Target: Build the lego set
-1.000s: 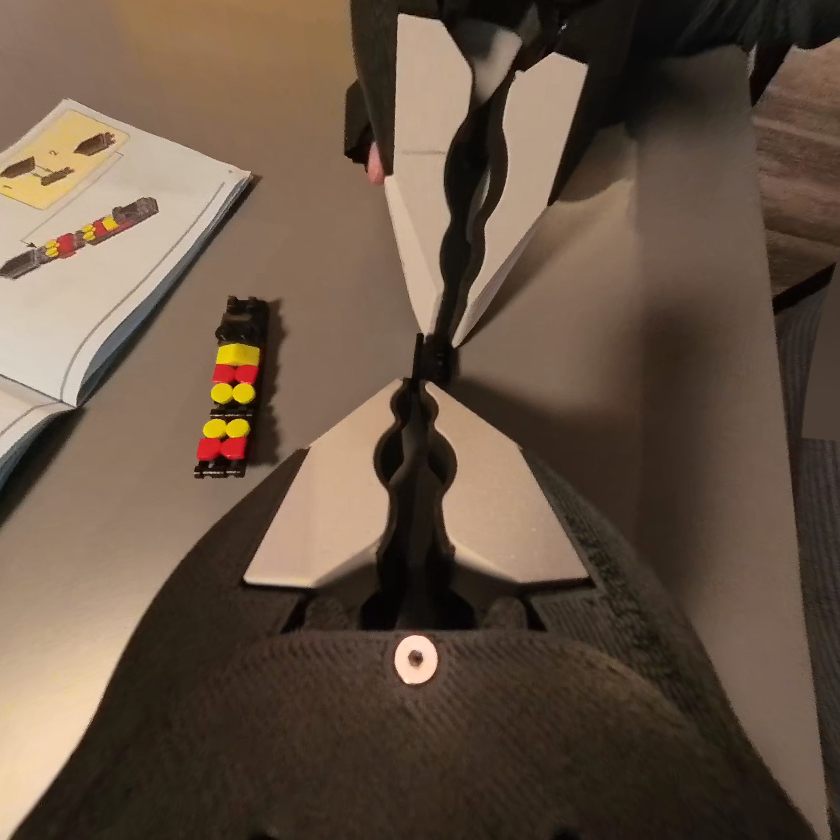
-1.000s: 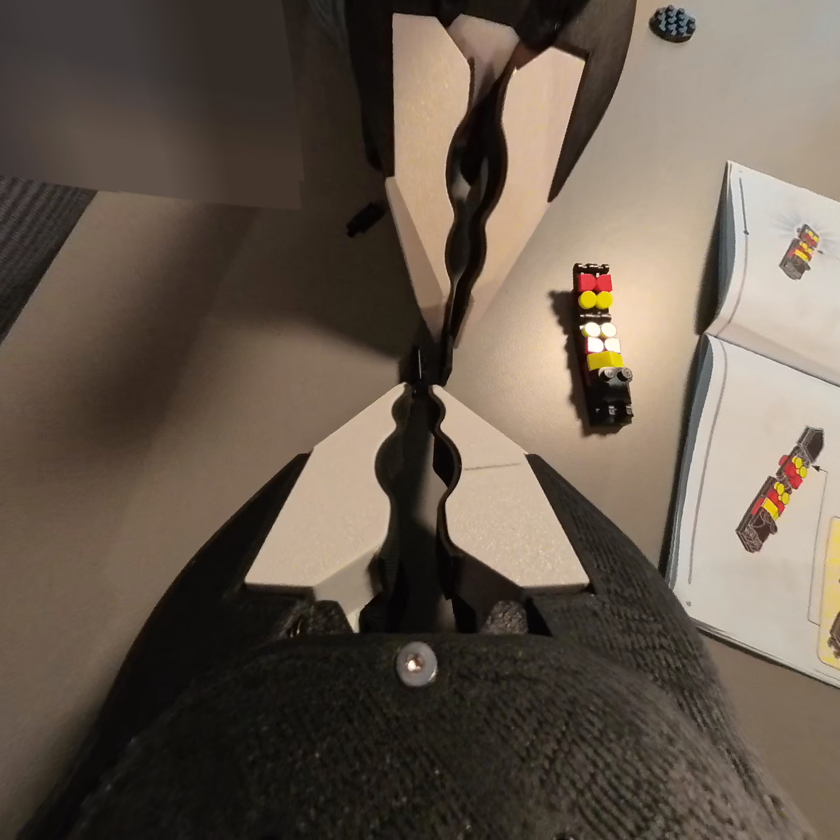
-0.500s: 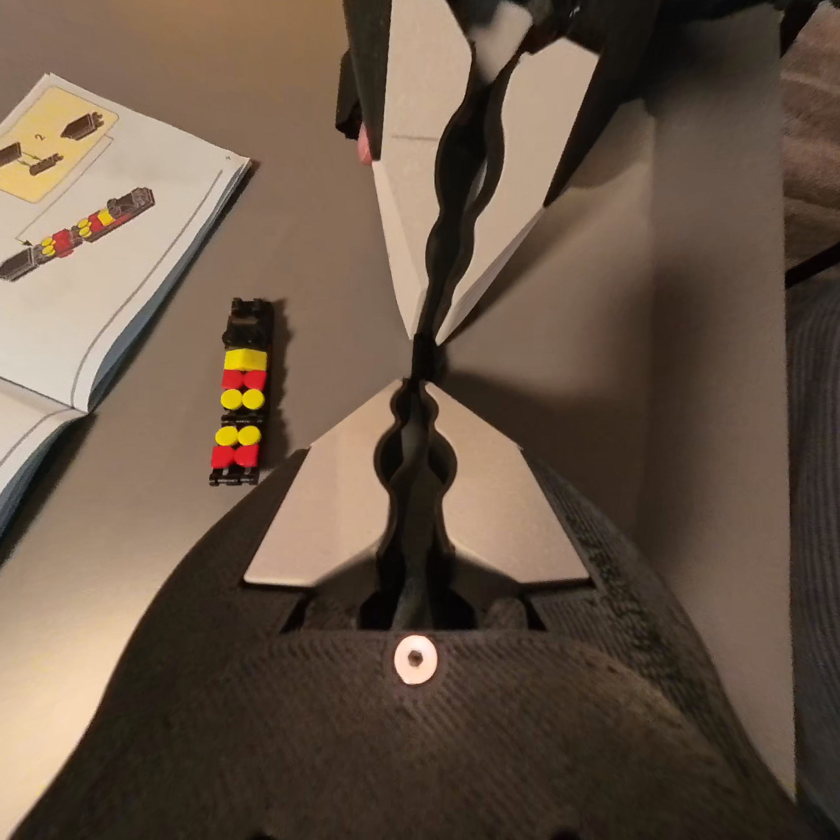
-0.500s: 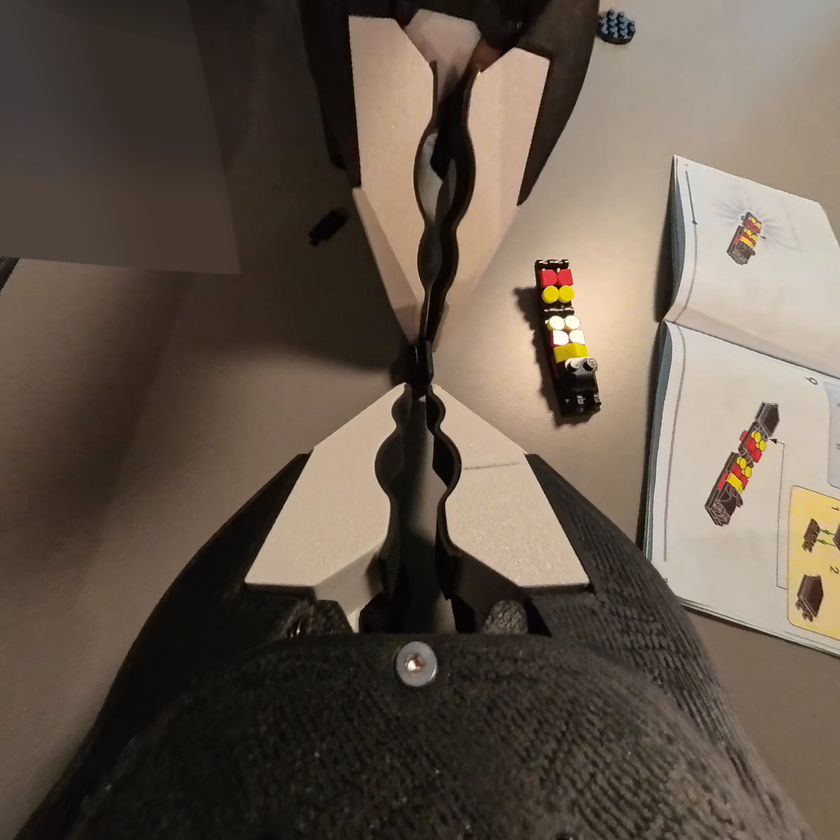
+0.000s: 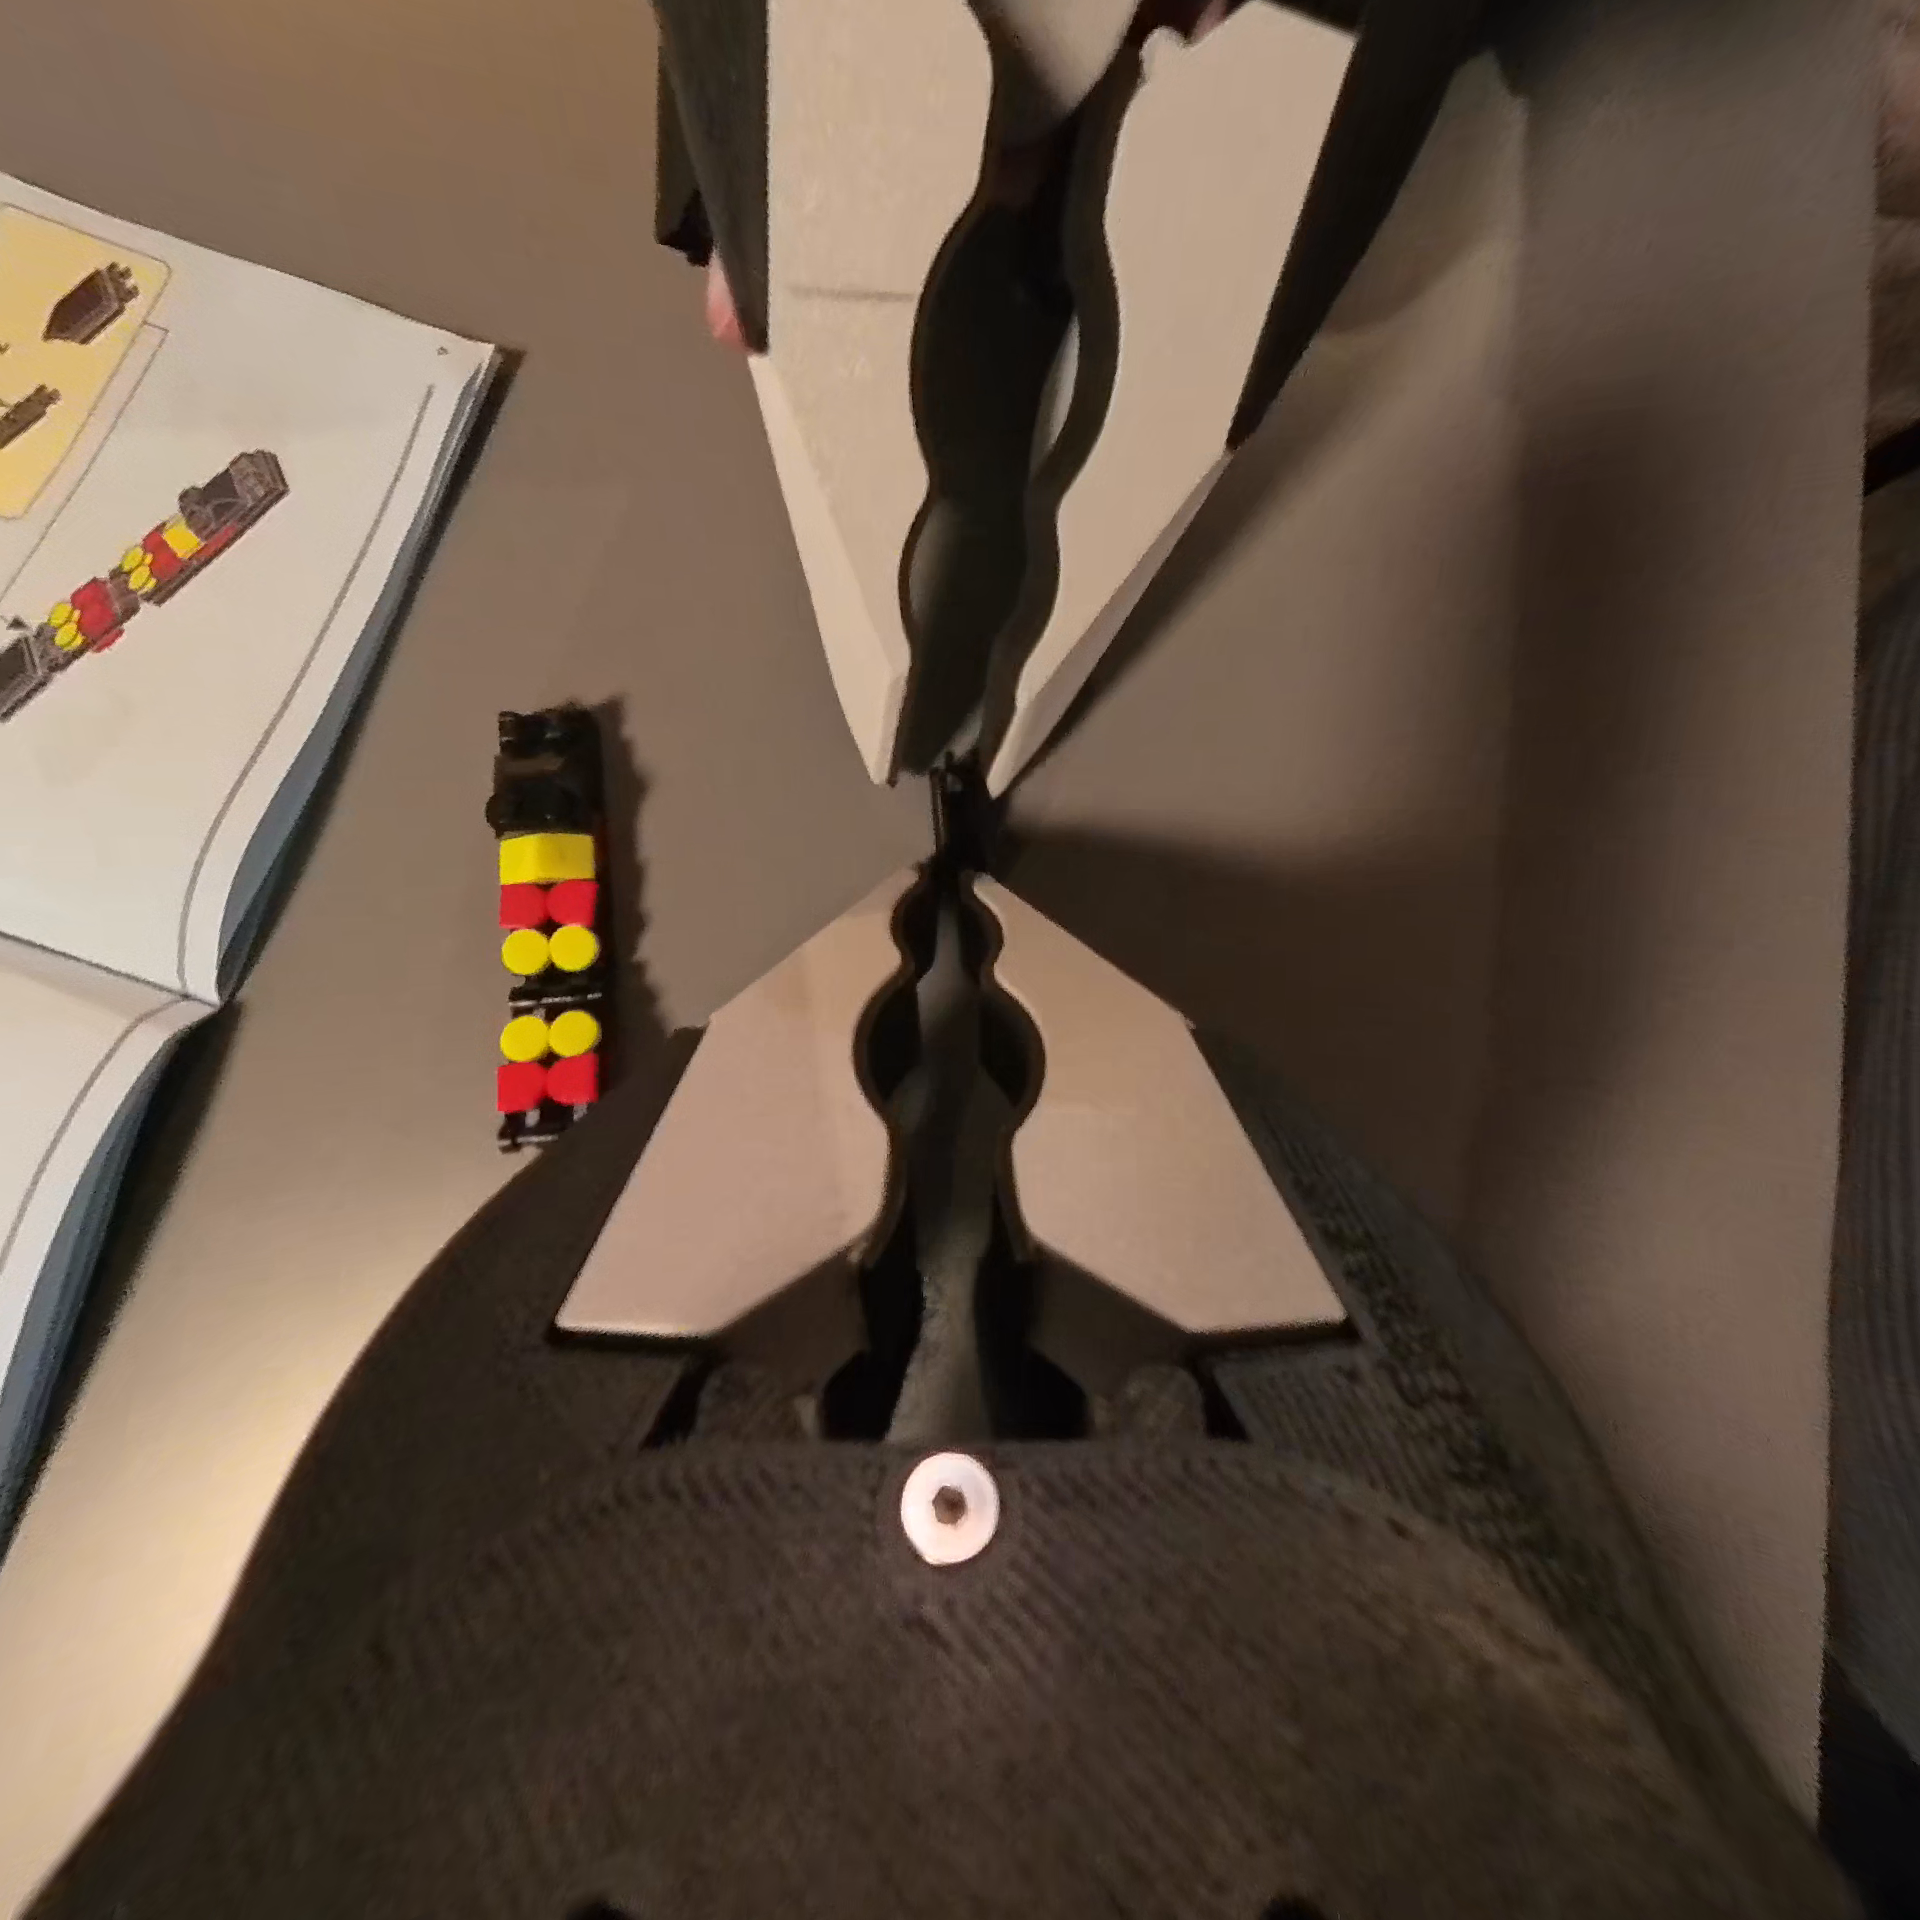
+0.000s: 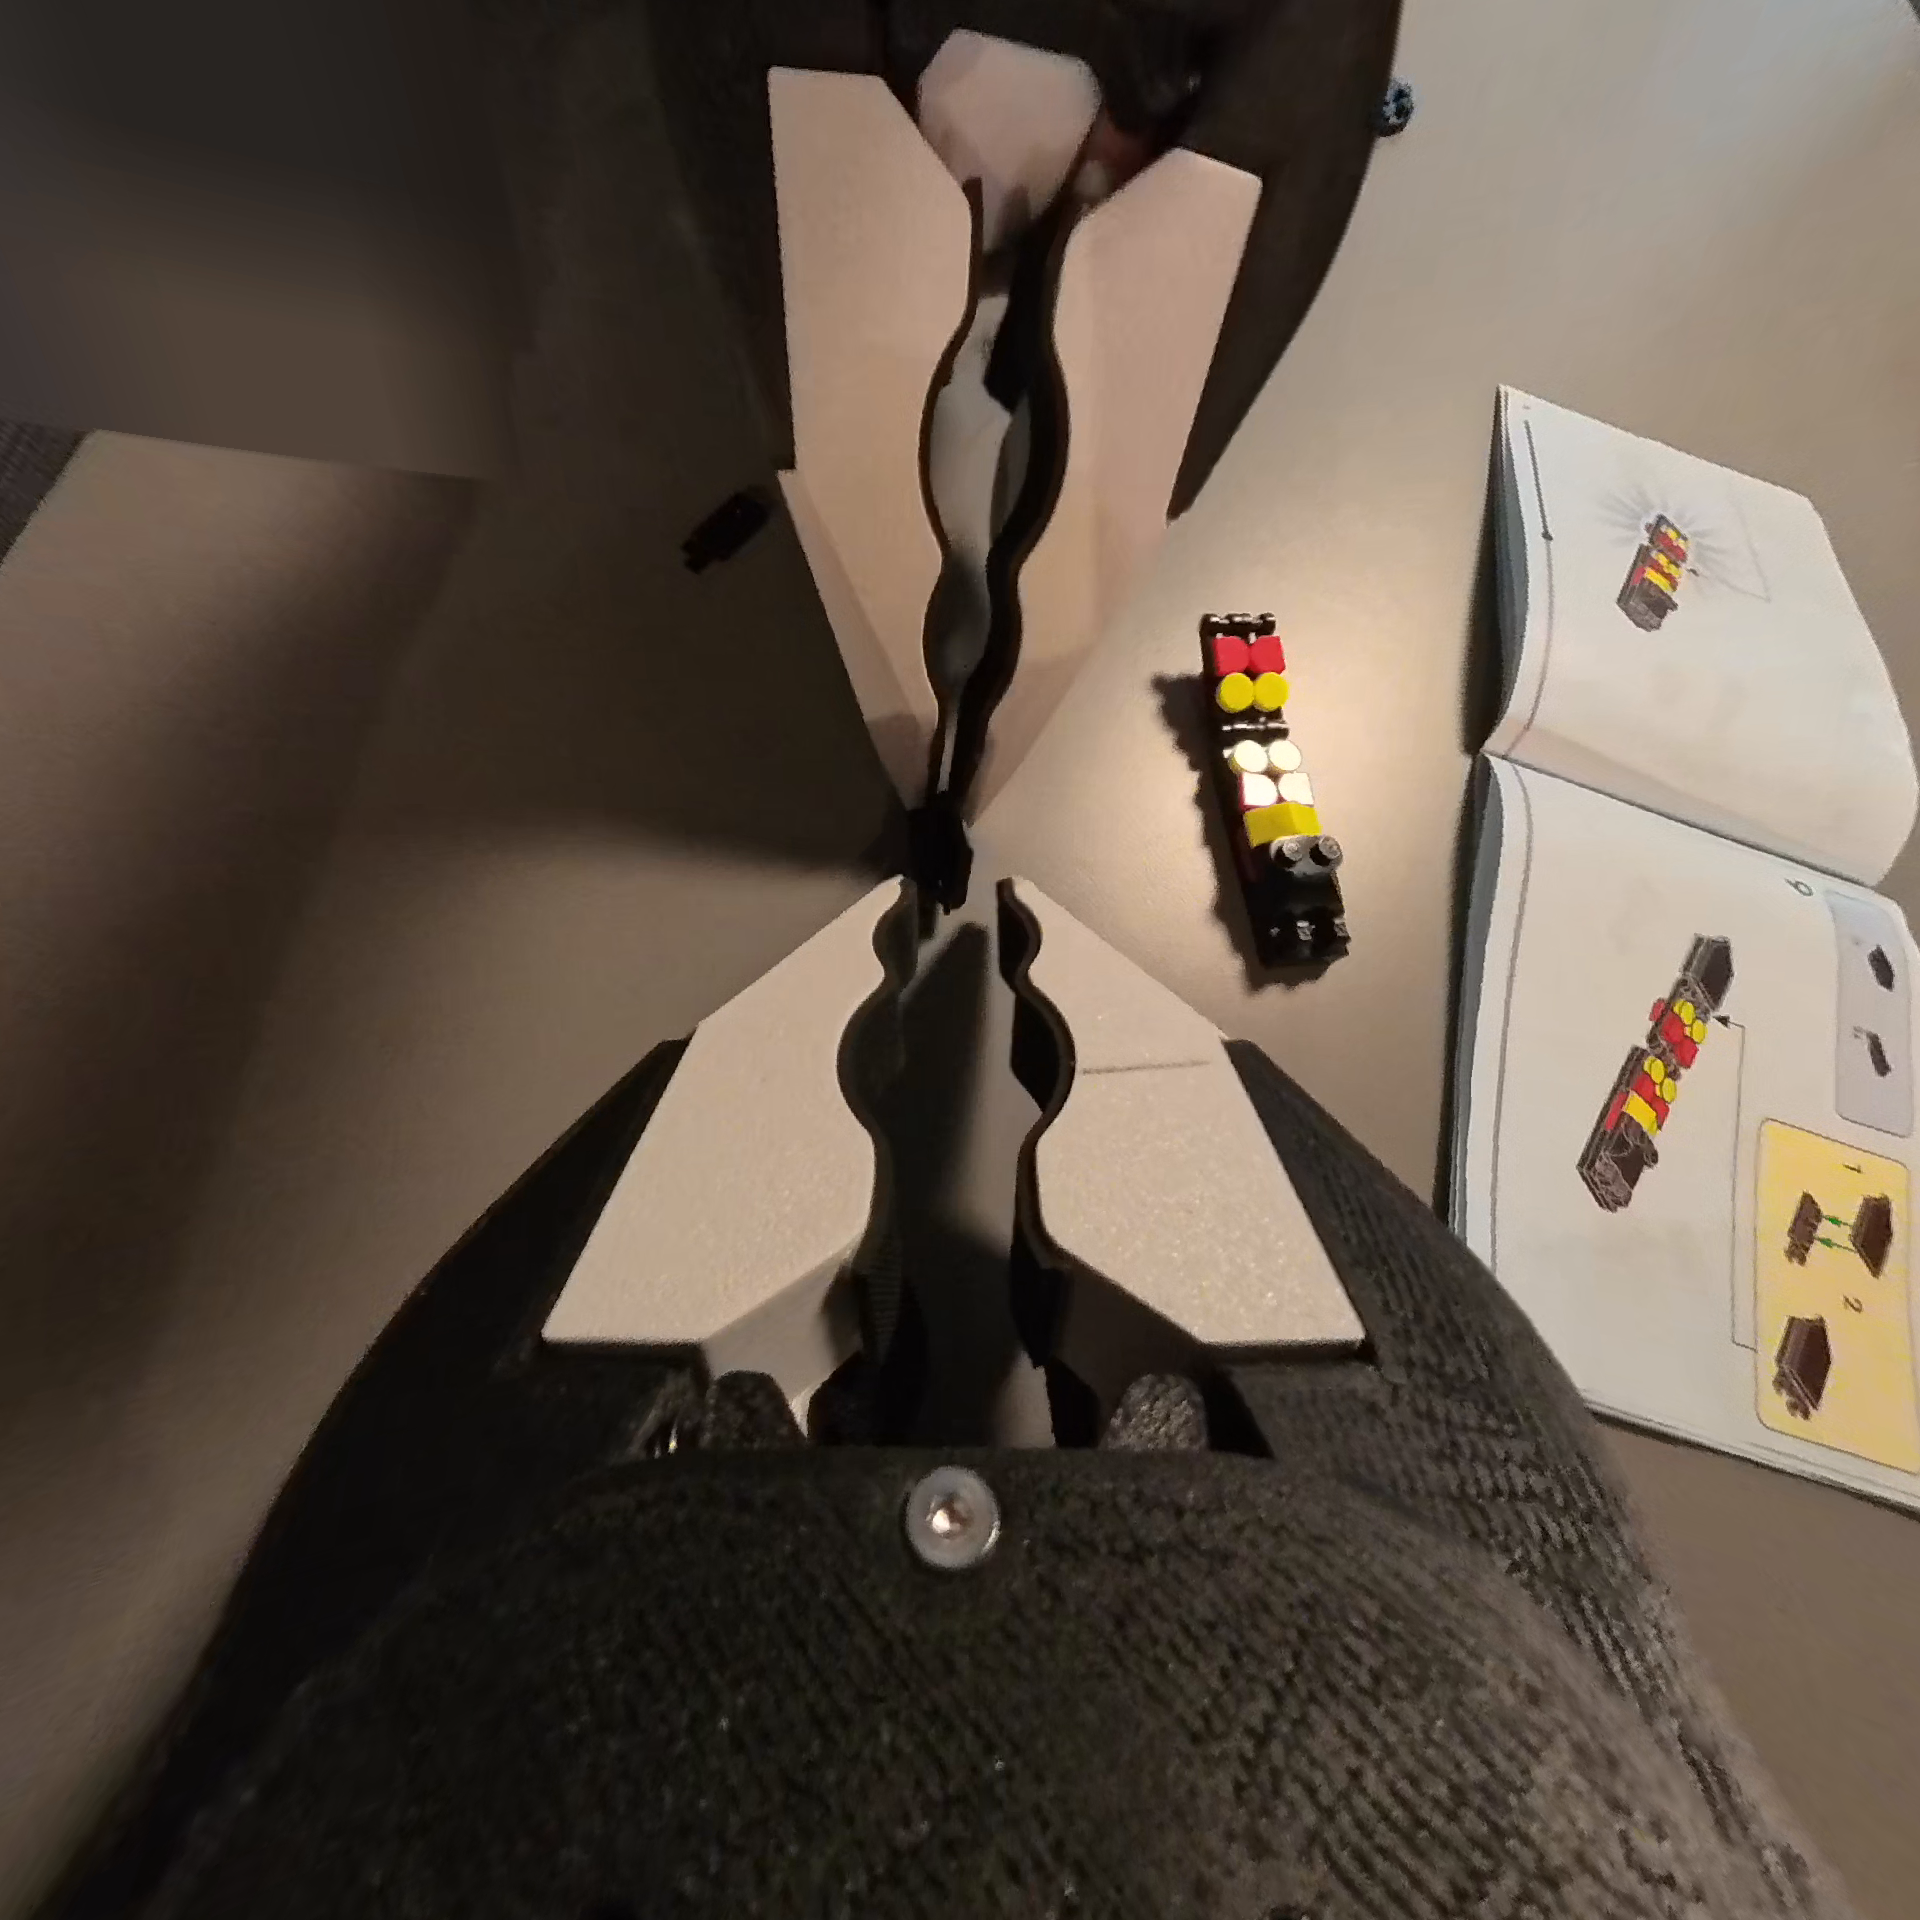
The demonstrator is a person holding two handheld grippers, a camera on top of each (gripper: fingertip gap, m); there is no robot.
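My left gripper is shut on a small black lego piece, held above the table. My right gripper faces it tip to tip, with its jaws a little apart around the near end of that piece. In the left wrist view the right gripper comes down from the top. In the right wrist view the left gripper does the same. The lego build, a black strip with red and yellow pieces, lies flat on the table beside the grippers and also shows in the right wrist view.
An open instruction booklet lies beyond the build, also in the right wrist view. A loose small black piece and a blue round piece lie on the table. The table edge runs close by. Only a small space, under 4 cm, lies between the two pairs of fingers.
My right gripper's jaws have parted; they were shut at the small black piece before. The left gripper still holds the piece. Both grippers shifted slightly over the table.
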